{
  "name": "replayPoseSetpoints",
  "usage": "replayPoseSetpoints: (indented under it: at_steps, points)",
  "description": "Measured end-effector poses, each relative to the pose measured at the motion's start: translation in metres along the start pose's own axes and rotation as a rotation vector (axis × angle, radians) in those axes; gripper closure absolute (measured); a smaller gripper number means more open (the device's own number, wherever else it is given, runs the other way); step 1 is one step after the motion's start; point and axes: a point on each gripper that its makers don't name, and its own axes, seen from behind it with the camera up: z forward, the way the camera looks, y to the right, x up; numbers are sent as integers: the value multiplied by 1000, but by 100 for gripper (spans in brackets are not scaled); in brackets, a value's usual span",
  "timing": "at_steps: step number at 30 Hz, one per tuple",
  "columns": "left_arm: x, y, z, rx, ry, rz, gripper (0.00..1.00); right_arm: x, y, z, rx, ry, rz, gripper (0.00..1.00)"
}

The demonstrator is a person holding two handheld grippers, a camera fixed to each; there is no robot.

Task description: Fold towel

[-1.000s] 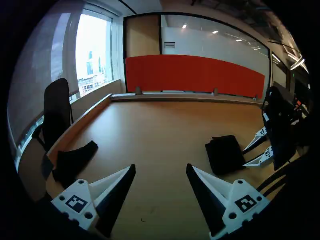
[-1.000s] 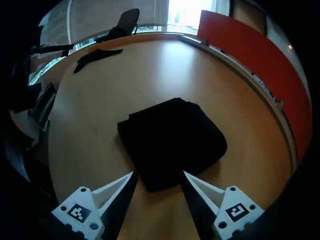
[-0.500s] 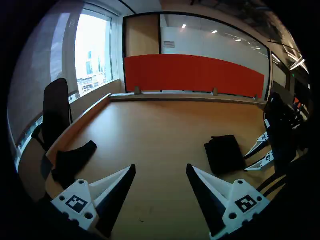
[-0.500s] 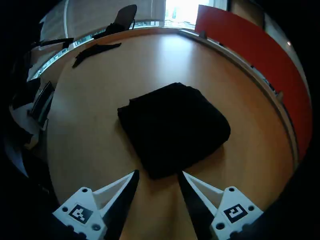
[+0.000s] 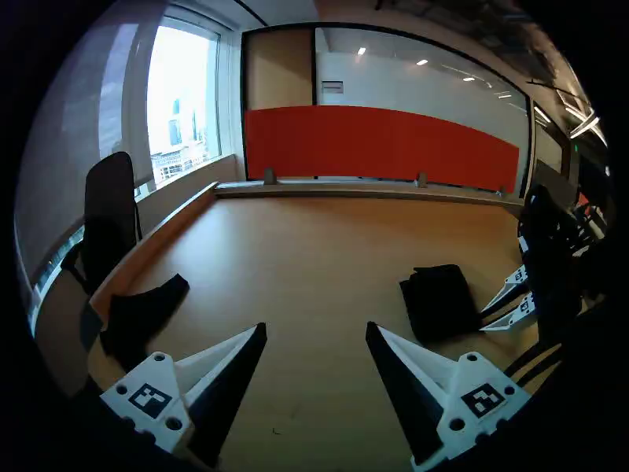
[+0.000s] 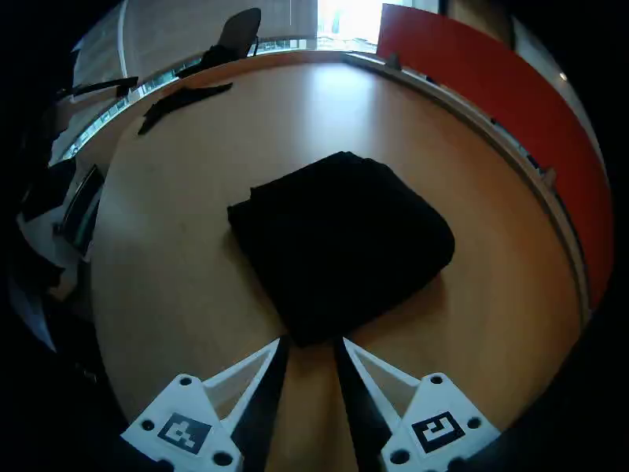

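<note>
A folded black towel (image 6: 342, 244) lies flat on the wooden table (image 6: 169, 267). My right gripper (image 6: 310, 344) hovers at the towel's near corner, which sits just at its fingertips. Its fingers are close together with a narrow gap, and neither presses on the cloth. In the left gripper view the same towel (image 5: 437, 300) lies to the right, with the right gripper (image 5: 494, 308) at its far side. My left gripper (image 5: 315, 330) stands wide open over bare table (image 5: 314, 236), holding nothing, well left of the towel.
A second black cloth (image 5: 141, 311) lies crumpled near the table's left edge, and appears in the right gripper view as a cloth (image 6: 181, 101) at the far side. A dark chair (image 5: 110, 216) stands by the window. A red panel (image 5: 377, 145) lines the table's back edge.
The right gripper has drawn back to the towel's near corner and its fingers have narrowed. The left gripper and the towel have stayed in place.
</note>
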Motion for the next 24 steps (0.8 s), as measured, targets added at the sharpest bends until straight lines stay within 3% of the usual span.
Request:
replayPoseSetpoints:
  at_steps: [16,24]
  points:
    - [0,0,2,-4,-4,-2,6,-3,-2,3,5,-3,30,70]
    - [0,1,3,-6,-4,2,6,-3,0,3,5,-1,43,91]
